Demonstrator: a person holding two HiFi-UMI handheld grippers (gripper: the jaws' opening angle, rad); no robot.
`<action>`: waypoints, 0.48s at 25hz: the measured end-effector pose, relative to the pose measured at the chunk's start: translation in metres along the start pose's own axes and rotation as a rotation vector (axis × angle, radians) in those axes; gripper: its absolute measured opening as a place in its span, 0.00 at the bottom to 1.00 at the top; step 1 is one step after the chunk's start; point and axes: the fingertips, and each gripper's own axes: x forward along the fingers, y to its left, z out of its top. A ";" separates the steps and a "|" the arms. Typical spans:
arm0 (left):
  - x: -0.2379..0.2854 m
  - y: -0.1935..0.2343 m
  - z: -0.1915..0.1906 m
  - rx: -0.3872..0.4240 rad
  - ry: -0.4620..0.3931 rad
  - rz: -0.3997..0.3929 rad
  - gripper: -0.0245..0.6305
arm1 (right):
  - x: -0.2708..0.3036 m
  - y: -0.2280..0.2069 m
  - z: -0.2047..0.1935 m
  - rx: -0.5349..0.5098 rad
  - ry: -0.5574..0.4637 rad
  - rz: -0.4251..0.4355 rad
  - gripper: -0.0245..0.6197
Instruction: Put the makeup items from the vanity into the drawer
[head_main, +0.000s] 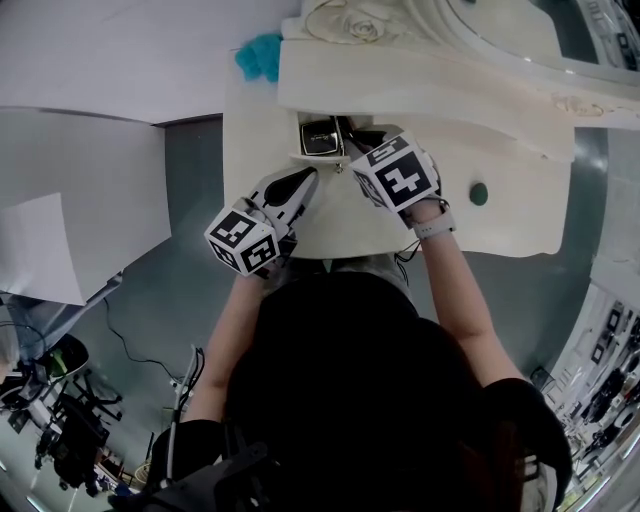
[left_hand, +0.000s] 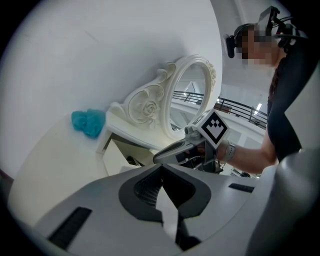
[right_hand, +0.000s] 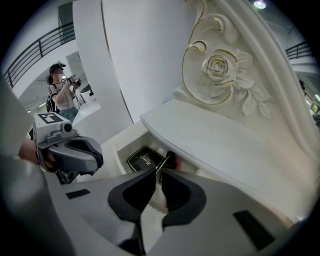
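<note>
The cream vanity (head_main: 430, 85) has a small drawer (head_main: 304, 154) pulled open, and a black compact (head_main: 320, 137) lies inside it. In the right gripper view the compact (right_hand: 145, 158) sits in the drawer (right_hand: 125, 142) next to other dark and red items under the tabletop. My right gripper (right_hand: 159, 172) points steeply down over the drawer. It is shut on a thin makeup stick (right_hand: 163, 163) whose far end reaches into the drawer. My left gripper (head_main: 308, 178) hovers just left of the drawer front, shut with nothing in it. From the left gripper view (left_hand: 162, 168) the right gripper (left_hand: 159, 158) is close ahead.
A teal fluffy item (head_main: 260, 55) lies on the vanity's back left corner. A small green round object (head_main: 479, 193) rests on the right of the tabletop. The carved oval mirror (left_hand: 190, 95) rises behind. A person (right_hand: 62, 92) stands far off in the room.
</note>
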 end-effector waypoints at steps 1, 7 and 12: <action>0.000 0.000 0.000 0.001 0.001 -0.001 0.06 | -0.001 0.000 0.000 0.001 -0.002 0.001 0.11; 0.000 -0.005 -0.003 0.001 0.005 -0.008 0.06 | -0.010 0.003 0.001 -0.015 -0.036 0.014 0.11; 0.006 -0.011 -0.006 0.006 0.011 -0.011 0.06 | -0.029 0.004 0.004 -0.054 -0.144 0.025 0.11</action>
